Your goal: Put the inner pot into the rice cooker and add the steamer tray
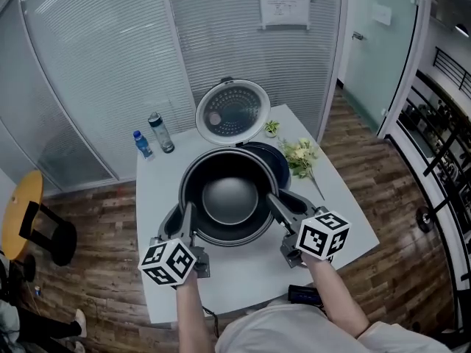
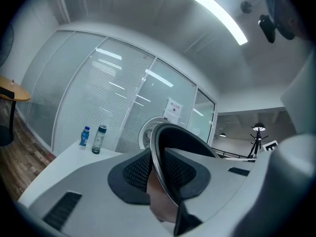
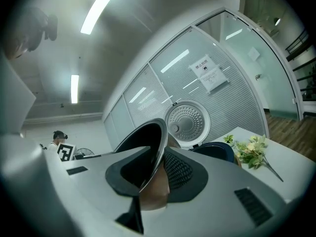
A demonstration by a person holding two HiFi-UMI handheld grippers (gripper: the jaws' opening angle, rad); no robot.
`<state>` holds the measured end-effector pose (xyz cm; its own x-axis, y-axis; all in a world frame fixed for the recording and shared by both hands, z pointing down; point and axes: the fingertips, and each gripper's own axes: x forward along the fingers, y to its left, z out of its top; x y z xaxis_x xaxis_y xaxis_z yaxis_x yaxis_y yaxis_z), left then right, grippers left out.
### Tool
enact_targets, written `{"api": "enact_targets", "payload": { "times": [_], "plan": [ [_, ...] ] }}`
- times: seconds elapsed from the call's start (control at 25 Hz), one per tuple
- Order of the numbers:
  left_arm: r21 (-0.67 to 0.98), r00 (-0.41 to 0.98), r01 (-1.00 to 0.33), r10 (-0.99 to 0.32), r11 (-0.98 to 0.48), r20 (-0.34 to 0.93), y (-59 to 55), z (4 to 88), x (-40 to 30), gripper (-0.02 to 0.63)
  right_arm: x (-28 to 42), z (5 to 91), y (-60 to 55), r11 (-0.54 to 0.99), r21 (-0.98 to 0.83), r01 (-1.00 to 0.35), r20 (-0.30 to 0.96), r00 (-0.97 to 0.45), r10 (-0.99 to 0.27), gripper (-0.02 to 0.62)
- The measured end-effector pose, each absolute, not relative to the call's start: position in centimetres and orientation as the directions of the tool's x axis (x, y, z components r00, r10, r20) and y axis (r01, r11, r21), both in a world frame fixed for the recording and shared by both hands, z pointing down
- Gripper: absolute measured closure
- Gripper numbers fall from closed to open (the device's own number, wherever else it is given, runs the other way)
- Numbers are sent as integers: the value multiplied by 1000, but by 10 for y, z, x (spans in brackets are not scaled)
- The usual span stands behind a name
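The dark inner pot (image 1: pixel 229 197), with a shiny rim, hangs level above the white table (image 1: pixel 151 197), held between both grippers. My left gripper (image 1: pixel 188 213) is shut on the pot's left rim (image 2: pixel 157 149), with one pad inside and one outside. My right gripper (image 1: pixel 274 201) is shut on the opposite rim (image 3: pixel 158 144) in the same way. The dark blue rice cooker (image 1: pixel 274 160) stands just behind the pot, partly hidden by it, and its round perforated lid (image 1: pixel 233 112) stands open. I see no separate steamer tray.
Two bottles (image 1: pixel 152 137) stand at the table's back left. A small plant (image 1: pixel 271 128) and a bunch of flowers (image 1: pixel 302 157) lie at the back right. A yellow chair (image 1: pixel 20 208) is on the floor to the left. A dark device (image 1: pixel 303 294) sits at the table's near edge.
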<state>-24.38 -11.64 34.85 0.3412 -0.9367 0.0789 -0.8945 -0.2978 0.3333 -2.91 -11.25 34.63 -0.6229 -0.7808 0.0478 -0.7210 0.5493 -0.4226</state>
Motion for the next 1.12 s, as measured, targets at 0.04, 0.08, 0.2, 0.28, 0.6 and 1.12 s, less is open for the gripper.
{"api": "enact_targets", "payload": {
  "times": [0.04, 0.08, 0.2, 0.28, 0.6, 1.12],
  "plan": [
    [332, 344, -894, -936, -301, 79, -120, 348, -241, 525, -26, 346, -116, 548, -422, -722, 42, -620, -784, 503],
    [332, 345, -894, -935, -302, 78, -123, 348, -238, 525, -23, 345, -120, 549, -422, -722, 36, -618, -785, 503],
    [329, 345, -894, -936, -304, 72, -134, 345, -235, 525, -20, 343, -131, 551, -422, -720, 27, -618, -786, 503],
    [327, 346, -894, -936, -307, 67, -143, 342, -235, 525, -20, 341, -139, 551, -421, -720, 25, -617, -787, 503],
    [336, 366, -884, -928, -326, 62, -177, 339, -222, 525, -7, 335, -167, 538, -417, -733, 23, -600, -800, 503],
    [356, 418, -860, -905, -366, 77, -228, 347, -195, 525, 19, 339, -207, 499, -415, -761, 40, -563, -825, 503]
  ]
}}
